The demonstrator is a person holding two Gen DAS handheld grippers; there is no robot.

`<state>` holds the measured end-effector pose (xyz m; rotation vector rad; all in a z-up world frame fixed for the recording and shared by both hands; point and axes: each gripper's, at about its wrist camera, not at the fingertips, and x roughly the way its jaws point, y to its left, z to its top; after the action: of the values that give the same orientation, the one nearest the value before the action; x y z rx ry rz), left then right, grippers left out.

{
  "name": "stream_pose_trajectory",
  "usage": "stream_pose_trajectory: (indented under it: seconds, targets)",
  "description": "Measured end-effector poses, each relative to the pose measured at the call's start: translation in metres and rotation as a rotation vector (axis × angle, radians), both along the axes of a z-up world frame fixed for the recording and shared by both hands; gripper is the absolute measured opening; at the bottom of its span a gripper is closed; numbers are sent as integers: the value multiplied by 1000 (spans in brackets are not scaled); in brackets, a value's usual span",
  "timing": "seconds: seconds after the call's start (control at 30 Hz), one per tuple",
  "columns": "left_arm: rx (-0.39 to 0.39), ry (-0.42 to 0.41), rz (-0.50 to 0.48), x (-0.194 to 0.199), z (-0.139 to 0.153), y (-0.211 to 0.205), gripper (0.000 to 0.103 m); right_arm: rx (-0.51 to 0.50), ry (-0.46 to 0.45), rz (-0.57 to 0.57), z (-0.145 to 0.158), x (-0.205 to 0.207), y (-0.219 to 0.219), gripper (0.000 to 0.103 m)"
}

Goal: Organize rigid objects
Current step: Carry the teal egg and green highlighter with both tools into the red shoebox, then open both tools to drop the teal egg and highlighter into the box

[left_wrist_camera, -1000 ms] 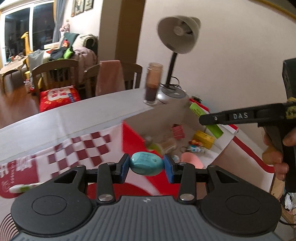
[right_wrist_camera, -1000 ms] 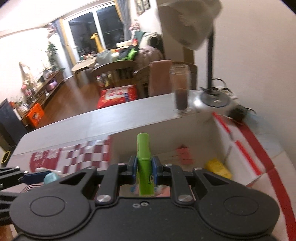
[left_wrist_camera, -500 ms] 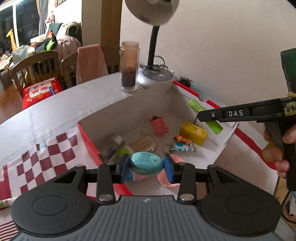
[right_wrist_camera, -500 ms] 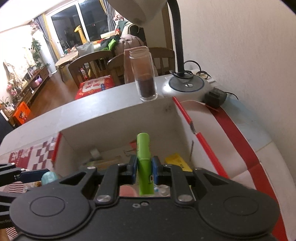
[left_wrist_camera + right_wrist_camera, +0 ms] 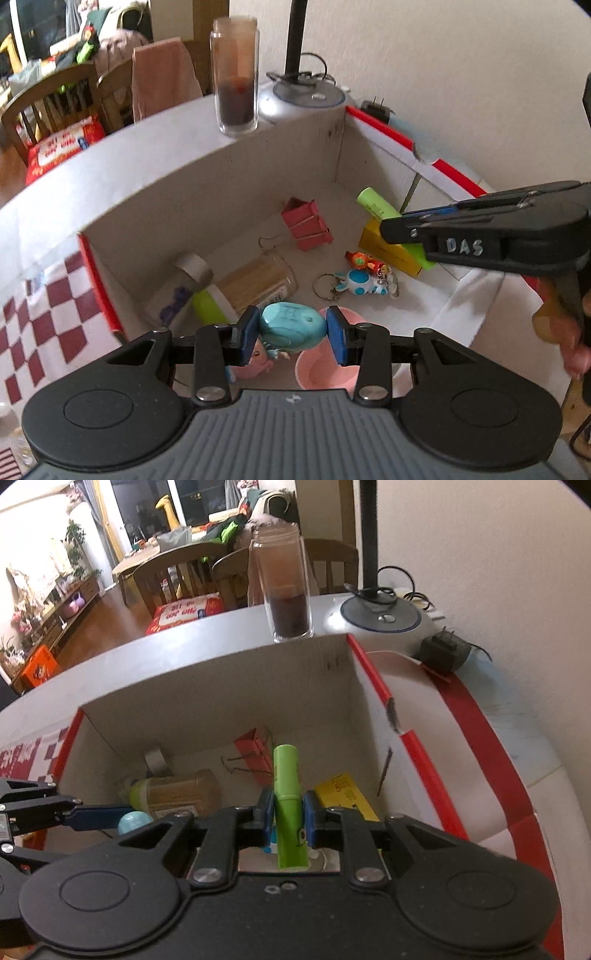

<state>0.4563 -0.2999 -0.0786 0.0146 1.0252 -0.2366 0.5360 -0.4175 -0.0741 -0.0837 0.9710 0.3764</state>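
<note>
The left gripper [image 5: 291, 330] pinched a teal egg [image 5: 291, 325] above a pink cup [image 5: 328, 373] at the near end of an open box [image 5: 221, 184]. The right gripper [image 5: 289, 818] clamped a green tube [image 5: 288, 801] over the yellow carton [image 5: 345, 794]. Beyond, red clips [image 5: 304, 225] lay inside the box, and a glass jar [image 5: 236, 74] stood behind its far wall.

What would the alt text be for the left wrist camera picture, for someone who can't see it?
A handheld left gripper clamps a turquoise egg-shaped object above an open cardboard box holding a keychain, red binder clips and a yellow carton. From the right, the right gripper holds a green tube over the box.
</note>
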Motion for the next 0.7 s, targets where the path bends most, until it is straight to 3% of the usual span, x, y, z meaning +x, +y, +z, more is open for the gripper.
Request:
stream_pose_trajectory:
  seconds: [0.7]
  targets:
    - [33, 193, 8, 34, -33, -11, 39, -59, 71, 34, -23, 9, 9, 16]
